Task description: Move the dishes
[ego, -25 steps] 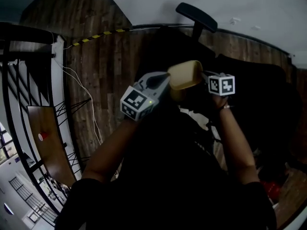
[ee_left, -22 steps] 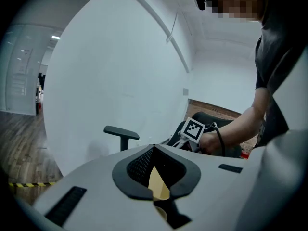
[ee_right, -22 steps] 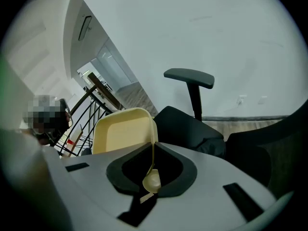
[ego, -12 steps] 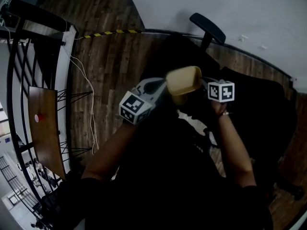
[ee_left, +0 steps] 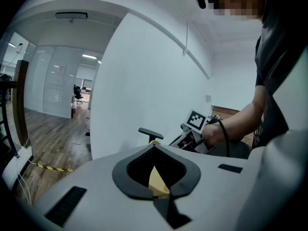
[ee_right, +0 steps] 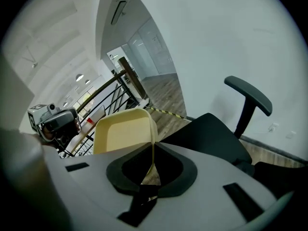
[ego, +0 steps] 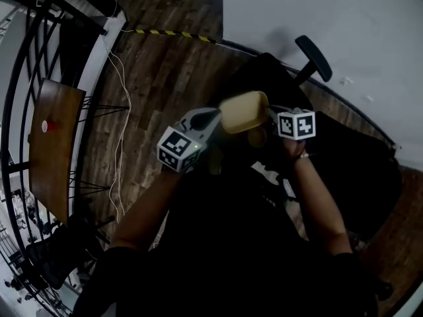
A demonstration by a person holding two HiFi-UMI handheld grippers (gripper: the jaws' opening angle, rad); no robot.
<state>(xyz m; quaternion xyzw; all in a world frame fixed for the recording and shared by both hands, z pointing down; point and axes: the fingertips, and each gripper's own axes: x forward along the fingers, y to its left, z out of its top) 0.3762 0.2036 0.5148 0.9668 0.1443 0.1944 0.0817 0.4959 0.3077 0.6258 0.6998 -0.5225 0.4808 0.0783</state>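
Observation:
A pale yellow square dish [ego: 243, 111] is held up in front of the person, above a black office chair. My left gripper [ego: 221, 119] is shut on its left edge; a yellow sliver of the dish [ee_left: 157, 181] shows between the closed jaws in the left gripper view. My right gripper [ego: 268, 115] is shut on the opposite edge. In the right gripper view the dish [ee_right: 124, 130] stands on edge with its hollow side facing the camera, and its rim runs down into the right gripper [ee_right: 150, 171]. The right gripper's marker cube [ee_left: 196, 120] shows across from the left one.
The black office chair [ego: 277, 78] with its armrest [ego: 314, 57] stands under the dish, against a white wall [ego: 344, 25]. A black railing [ego: 39, 51], a wooden table [ego: 49, 144], a floor cable [ego: 122, 131] and yellow-black floor tape [ego: 173, 34] lie to the left on the wood floor.
The head view has swung, so the floor, railing and table have shifted. Both grippers keep hold of the dish, which sits slightly lower and further left in the picture.

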